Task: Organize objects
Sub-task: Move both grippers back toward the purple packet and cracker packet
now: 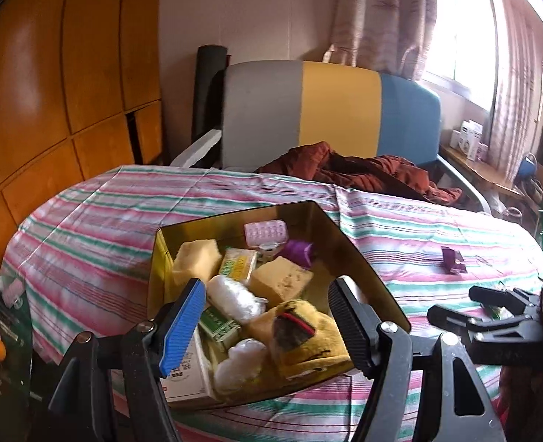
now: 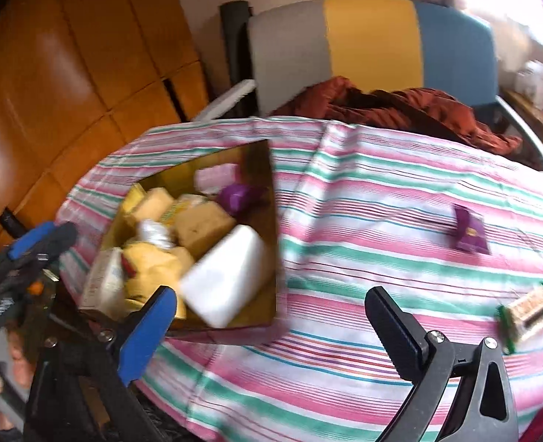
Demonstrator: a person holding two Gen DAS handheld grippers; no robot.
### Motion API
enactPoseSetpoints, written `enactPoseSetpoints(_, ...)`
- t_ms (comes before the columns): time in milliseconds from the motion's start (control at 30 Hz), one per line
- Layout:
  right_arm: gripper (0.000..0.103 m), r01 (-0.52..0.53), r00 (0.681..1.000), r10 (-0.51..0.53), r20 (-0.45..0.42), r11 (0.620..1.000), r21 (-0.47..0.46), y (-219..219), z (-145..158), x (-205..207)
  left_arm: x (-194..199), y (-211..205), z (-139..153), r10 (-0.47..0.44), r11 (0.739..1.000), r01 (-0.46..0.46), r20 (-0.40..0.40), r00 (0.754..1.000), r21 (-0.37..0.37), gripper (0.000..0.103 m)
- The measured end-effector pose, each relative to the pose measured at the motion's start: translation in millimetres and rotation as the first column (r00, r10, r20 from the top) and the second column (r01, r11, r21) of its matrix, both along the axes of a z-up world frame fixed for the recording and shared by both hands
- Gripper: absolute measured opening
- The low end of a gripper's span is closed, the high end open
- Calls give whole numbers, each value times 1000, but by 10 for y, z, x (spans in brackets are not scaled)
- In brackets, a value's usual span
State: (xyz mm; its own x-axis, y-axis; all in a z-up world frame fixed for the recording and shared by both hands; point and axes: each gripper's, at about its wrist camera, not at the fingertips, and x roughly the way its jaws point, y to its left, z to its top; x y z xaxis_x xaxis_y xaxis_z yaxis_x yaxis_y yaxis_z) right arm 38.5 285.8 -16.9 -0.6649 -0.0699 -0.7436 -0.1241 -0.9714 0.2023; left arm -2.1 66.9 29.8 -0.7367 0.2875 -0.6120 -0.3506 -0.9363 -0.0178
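Note:
A gold open box (image 1: 359, 258) sits on the striped tablecloth and holds yellow sponges (image 1: 280, 281), a purple packet, a pink pill pack and several other small items. My left gripper (image 1: 264, 316) is open and hovers over the box's near side. My right gripper (image 2: 271, 313) is open and empty, just right of the box (image 2: 271, 191). A white bottle (image 2: 227, 272) lies blurred at the box's near right corner. A purple packet (image 2: 470, 232) and a green-edged packet (image 2: 525, 316) lie on the cloth at the right. The right gripper shows in the left wrist view (image 1: 485, 305).
The table (image 2: 345, 221) has a pink, green and white striped cloth. A chair (image 1: 330, 110) with a rust-coloured garment (image 1: 363, 169) stands behind it. An orange wooden wardrobe (image 1: 50, 92) is at the left. A side desk with boxes (image 1: 466, 140) is at the far right.

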Motion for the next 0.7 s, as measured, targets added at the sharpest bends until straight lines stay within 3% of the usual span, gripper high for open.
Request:
enactPoseSetpoints(233,103,142,989,-142,50,990,0,599,-128,135,78,255,6,-94,995,94,-1,996,-18,70)
enactPoseSetpoints(400,103,263,960,-264,96,964,23,1095,-178,253,133,461,1,-170,985,170,10,985,-12,70)
enactPoseSetpoints(567,103,393,910,-392,135,919,18,1686,-193,393,183,674,-12,-259,966,259,44,965,21,70)
enactPoseSetpoints(700,103,512,849,-505,156,859,-2,2198,-255,558,248,869,6,-321,947,320,49,946,32,70)
